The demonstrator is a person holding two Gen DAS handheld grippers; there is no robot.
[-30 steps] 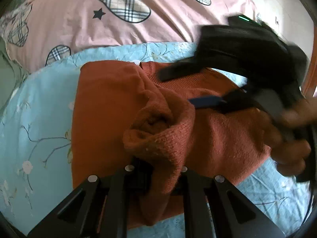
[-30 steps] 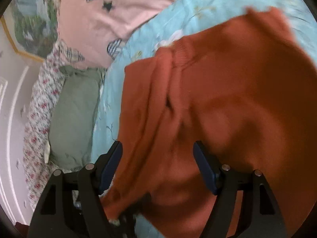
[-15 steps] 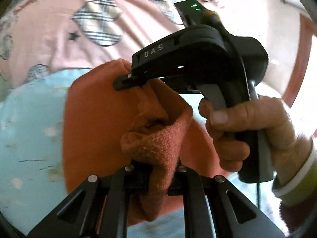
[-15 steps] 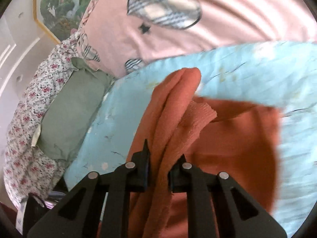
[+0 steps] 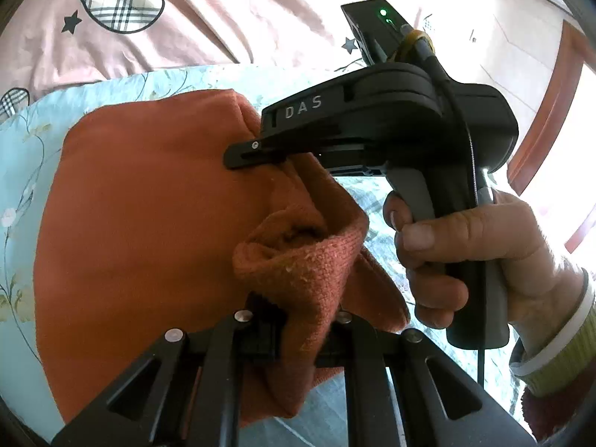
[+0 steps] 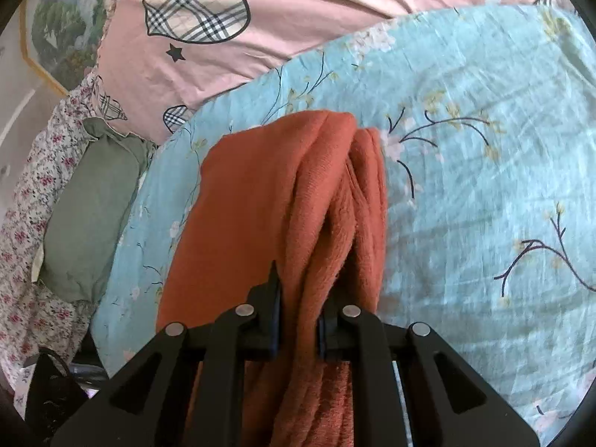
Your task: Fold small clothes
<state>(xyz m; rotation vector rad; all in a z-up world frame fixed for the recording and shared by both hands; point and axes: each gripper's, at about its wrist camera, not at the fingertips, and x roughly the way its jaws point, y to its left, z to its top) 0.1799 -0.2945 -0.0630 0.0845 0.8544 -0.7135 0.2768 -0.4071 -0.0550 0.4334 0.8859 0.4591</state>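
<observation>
The rust-orange knit sweater (image 5: 149,223) fills the centre and left of the left wrist frame, draped over the pale blue floral bedsheet (image 6: 484,149). It looks soft, thick and limp, light enough to lift by an edge, and its fuzzy knit should grip well between pads instead of sliding. It will sag and bunch wherever it is unsupported, so I judge the sound places to hold are doubled edges or the ribbed hem, taken through all layers together.

The left hand-held gripper (image 5: 298,335) is closed down to a narrow gap on a rolled, ribbed bunch of the knit at lower centre of its frame. The right hand-held gripper (image 6: 298,324) is likewise pinched nearly together on a gathered ridge of several layers, which runs up the middle of its frame.

Only the left wrist view shows the right tool from outside: its black body marked DAS, a green light on top, and the person's right hand (image 5: 465,257) wrapped round the handle at right (a yellow-green cuff shows at the wrist). Only the right wrist view shows the far stretch of sheet, the green pillow (image 6: 89,208) at left, and how many layers are stacked in the fold. Both show the pink quilt (image 6: 316,18) with plaid hearts along the top.
</observation>
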